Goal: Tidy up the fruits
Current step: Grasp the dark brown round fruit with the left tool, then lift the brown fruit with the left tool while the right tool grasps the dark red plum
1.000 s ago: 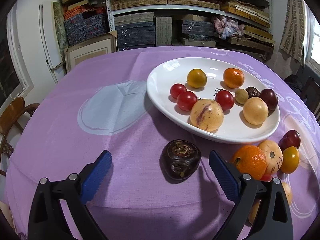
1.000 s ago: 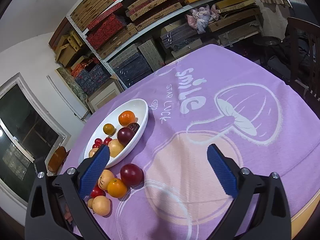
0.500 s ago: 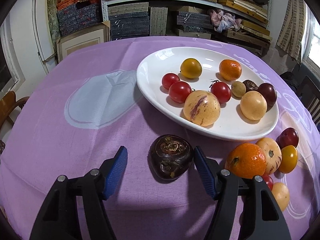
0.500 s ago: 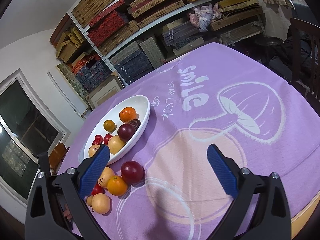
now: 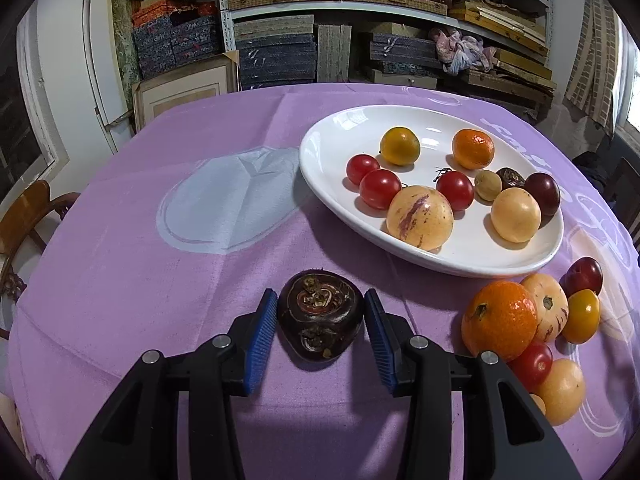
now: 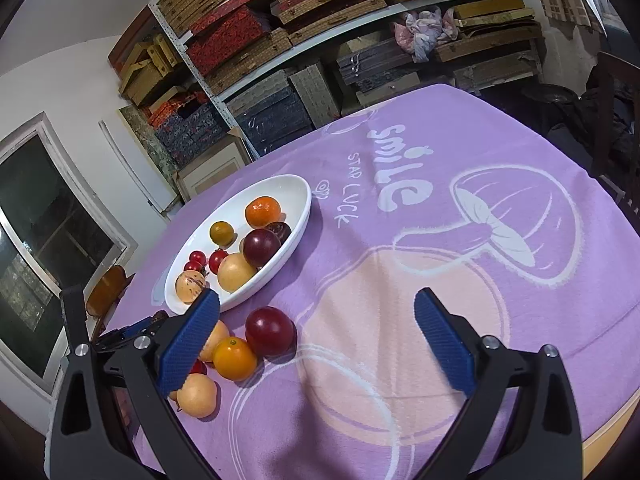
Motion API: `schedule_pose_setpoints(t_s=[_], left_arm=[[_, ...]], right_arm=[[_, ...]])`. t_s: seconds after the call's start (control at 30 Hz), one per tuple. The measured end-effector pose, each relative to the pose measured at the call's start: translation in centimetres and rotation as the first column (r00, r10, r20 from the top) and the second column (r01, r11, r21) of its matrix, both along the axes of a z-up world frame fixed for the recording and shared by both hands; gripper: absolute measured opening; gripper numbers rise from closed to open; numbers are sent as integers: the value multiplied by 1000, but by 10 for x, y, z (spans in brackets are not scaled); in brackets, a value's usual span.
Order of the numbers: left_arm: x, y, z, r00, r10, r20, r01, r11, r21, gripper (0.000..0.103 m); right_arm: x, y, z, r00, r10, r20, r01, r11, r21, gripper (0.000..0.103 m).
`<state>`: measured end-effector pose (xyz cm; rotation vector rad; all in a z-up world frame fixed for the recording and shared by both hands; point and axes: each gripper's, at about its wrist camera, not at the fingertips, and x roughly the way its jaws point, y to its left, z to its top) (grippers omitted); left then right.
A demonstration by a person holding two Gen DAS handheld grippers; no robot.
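Note:
A dark brown, wrinkled fruit [image 5: 320, 320] lies on the purple cloth in front of the white oval plate [image 5: 320, 136]. My left gripper [image 5: 321, 300] straddles it; the jaws are closing and both blue pads touch its sides. The plate holds several fruits: tomatoes, a mandarin, a streaked melon pear. A loose heap with a mandarin [image 5: 500, 320] sits to the right of the dark fruit. My right gripper [image 6: 316, 304] hovers open over the cloth with nothing between its fingers, close to a red plum [image 6: 269, 330] in that heap. The plate [image 6: 304, 200] lies beyond the plum.
Shelves stacked with boxes [image 5: 280, 52] stand behind the table. A wooden chair [image 5: 24, 216] is at the left edge and a dark chair [image 6: 616, 112] at the far right. The cloth's mushroom print [image 6: 500, 232] spreads to the right of the plate.
The left jaws have closed from wide open onto the dark fruit's sides, and the gripper has moved slightly forward around it. The right gripper has stayed open and nearly still.

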<state>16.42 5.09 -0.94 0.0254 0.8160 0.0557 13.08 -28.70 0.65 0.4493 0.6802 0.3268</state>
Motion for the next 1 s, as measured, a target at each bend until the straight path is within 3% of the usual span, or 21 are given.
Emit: schedule_pose_setpoints(t_s=[0.23,0.47,0.6,0.73,1.0], left_arm=[[-26,3,12,999,42,31,-41,999,-29,45],[-40,-1,13,998,43,45,-42,999,-22,45],[-39,-2,12,998,36,41,-35,999,-26,45],[-37,-1,10,999,35,36,-34,999,-30,45],[-35,-1,8,999,26,29,-25,999,-33,45]], right_arm=[[-1,19,-4,998,56,-6,-56,997,-60,96],[-10,60,-2,987,158,18,-148,954,-260,96],[-11,71,-3,980,197,8,-185,935,-304,79],[-7,73,-10,980,200,-20,-196,930,-311,69],[-3,80,-14,979,200,-34,-199,915,-352,68]])
